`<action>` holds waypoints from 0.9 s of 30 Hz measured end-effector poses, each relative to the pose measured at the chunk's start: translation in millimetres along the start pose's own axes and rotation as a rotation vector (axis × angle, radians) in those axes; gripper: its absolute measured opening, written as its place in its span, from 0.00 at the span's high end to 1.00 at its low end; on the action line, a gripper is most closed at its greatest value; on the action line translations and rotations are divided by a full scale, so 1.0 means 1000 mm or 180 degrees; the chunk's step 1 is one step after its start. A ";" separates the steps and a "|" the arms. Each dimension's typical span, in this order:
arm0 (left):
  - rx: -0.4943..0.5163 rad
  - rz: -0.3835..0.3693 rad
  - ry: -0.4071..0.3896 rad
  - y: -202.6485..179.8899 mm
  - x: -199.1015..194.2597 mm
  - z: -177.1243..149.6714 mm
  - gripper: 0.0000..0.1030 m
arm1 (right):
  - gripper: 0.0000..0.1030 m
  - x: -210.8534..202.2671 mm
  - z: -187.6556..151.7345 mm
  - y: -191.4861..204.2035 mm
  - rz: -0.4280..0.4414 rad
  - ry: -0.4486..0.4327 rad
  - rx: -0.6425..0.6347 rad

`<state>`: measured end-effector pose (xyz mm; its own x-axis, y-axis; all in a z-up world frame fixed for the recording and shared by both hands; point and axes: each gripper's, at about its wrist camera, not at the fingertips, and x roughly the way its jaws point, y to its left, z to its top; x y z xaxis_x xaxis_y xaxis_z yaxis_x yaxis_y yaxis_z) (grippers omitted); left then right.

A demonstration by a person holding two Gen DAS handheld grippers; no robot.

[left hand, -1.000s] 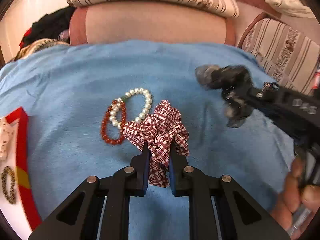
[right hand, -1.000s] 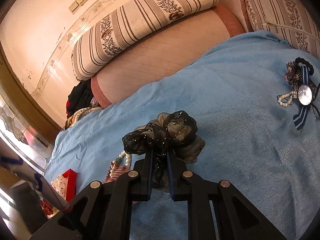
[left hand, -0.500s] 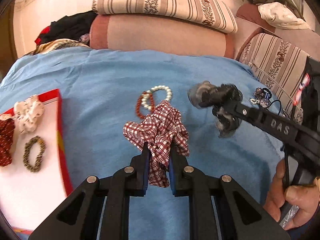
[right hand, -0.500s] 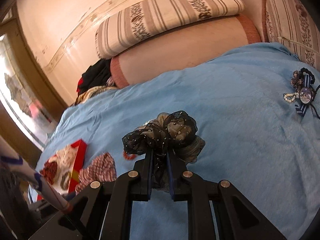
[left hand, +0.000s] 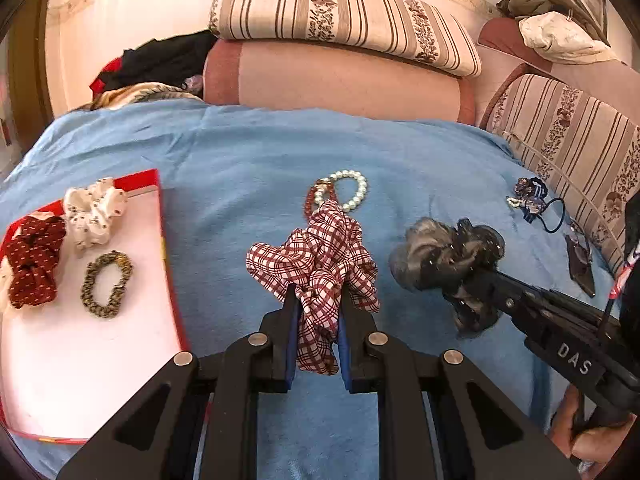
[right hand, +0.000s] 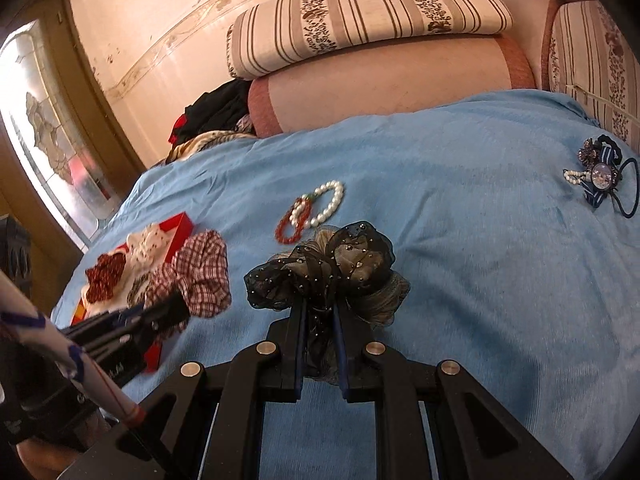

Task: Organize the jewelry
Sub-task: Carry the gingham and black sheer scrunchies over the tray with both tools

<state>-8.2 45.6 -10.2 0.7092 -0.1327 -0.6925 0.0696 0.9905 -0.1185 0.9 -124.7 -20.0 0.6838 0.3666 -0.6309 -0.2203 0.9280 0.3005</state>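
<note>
The left gripper (left hand: 316, 308) is clamped on a red-and-white checked scrunchie (left hand: 316, 264), pinched by a fold low down so most of the cloth bunches free above the jaws. The right gripper (right hand: 320, 320) is clamped the same way on a black beaded scrunchie (right hand: 324, 268). Both are held clear of the blue bedcover (left hand: 240, 152) rather than dragged across it, probably so the loose fabric does not catch.

The landmark is the red-edged tray (left hand: 168, 240), lying on the bedcover. On its white floor are a white scrunchie (left hand: 94, 210) at the far end, a dark red dotted one (left hand: 34, 260) beside it, and a thin leopard-print hair tie (left hand: 106, 284) nearer the camera — the collecting place, by the look of it. The checked scrunchie hangs just to the right of the tray, and the black one further right again, so the left-hand one seems due to go in first.

Beyond the tray's far right corner, a pearl bracelet (left hand: 352, 192) and a red bead bracelet (right hand: 292, 224) lie overlapping on the cover. Far to the right of the tray, near the striped cushion (left hand: 580, 128), sits a small cluster — a blue ribbon brooch (right hand: 600, 176) with a hair elastic.
</note>
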 end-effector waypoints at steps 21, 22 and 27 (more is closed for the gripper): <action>0.0067 0.0014 -0.0147 0.007 -0.029 -0.016 0.84 | 0.87 -0.014 -0.029 0.018 -0.0104 0.0059 -0.0224; 0.0063 0.0012 -0.0160 0.007 -0.031 -0.016 0.84 | 0.87 -0.014 -0.029 0.019 -0.0107 0.0064 -0.0231; 0.0024 0.0000 -0.0205 0.013 -0.038 -0.015 0.84 | 0.87 -0.016 -0.035 0.025 -0.0121 0.0089 -0.0261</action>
<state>-45.0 63.1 3.7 0.7527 -0.1302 -0.6453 0.0746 0.9908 -0.1129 -40.2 -104.7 -27.5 0.6733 0.3318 -0.6608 -0.2517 0.9431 0.2171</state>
